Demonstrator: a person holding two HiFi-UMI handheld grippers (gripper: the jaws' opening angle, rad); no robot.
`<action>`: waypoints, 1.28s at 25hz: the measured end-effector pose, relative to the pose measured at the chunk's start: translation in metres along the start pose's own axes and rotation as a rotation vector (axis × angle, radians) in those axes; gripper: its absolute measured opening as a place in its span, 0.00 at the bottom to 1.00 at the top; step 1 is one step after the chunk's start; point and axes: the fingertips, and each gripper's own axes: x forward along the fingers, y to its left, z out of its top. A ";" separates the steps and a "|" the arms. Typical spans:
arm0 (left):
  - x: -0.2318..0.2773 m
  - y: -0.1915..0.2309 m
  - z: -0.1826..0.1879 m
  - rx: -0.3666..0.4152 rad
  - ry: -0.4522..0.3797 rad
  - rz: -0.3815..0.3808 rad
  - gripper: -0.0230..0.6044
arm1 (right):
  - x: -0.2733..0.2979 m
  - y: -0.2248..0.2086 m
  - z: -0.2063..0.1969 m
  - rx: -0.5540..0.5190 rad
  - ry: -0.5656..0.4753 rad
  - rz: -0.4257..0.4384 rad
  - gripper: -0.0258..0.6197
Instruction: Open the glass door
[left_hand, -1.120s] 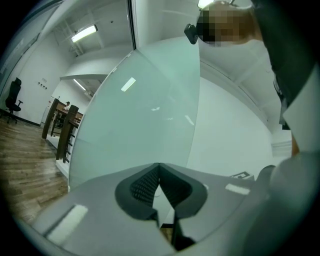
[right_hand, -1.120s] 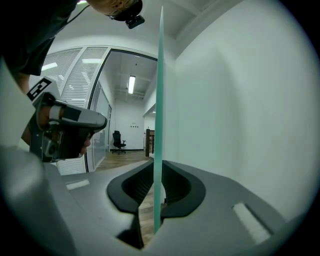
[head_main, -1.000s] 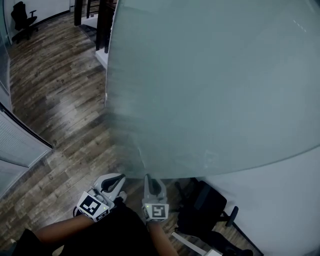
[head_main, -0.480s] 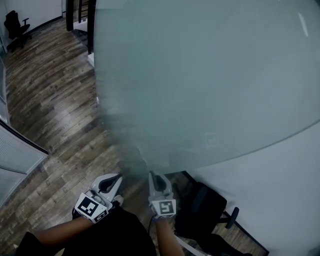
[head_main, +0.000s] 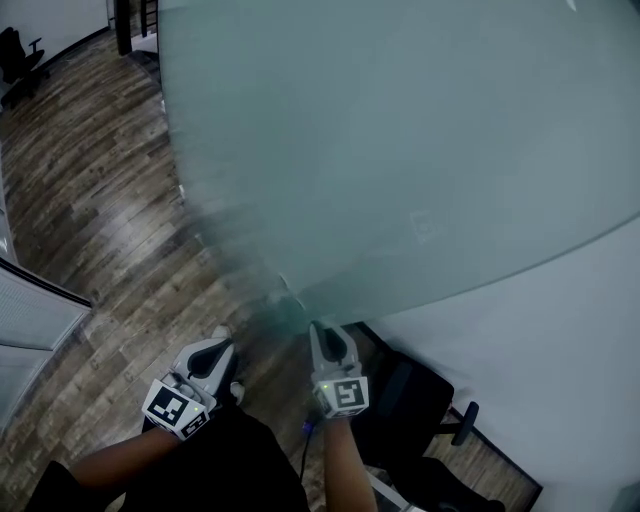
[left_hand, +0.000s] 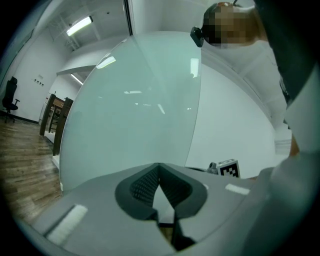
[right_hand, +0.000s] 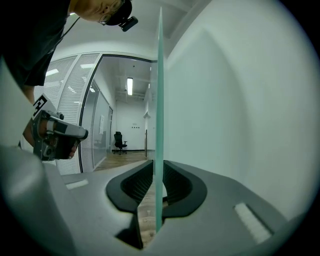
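We have swung the glass door (head_main: 400, 150) wider; right tongs (head_main: 327, 338), astride its edge, have just been loosening, left tongs (head_main: 214, 352) closed, empty. Opening looks nearly done.

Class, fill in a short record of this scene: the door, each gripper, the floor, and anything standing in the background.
glass door: frosted, free edge towards the person
right gripper: fingers astride the door's edge; they have just been opening, with a slim gap to the glass
left gripper: fingers together, nothing between them, not touching the door
floor: wood planks
background: black chair far up the floor
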 end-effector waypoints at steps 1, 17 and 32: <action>0.004 0.002 -0.003 -0.003 0.011 0.002 0.04 | 0.001 -0.005 0.000 0.003 -0.006 0.002 0.14; 0.091 0.023 0.014 -0.017 0.062 -0.113 0.04 | 0.010 -0.095 -0.012 0.030 0.011 -0.039 0.16; 0.184 0.023 0.023 0.074 0.062 -0.267 0.04 | 0.018 -0.173 -0.012 0.042 -0.060 -0.074 0.18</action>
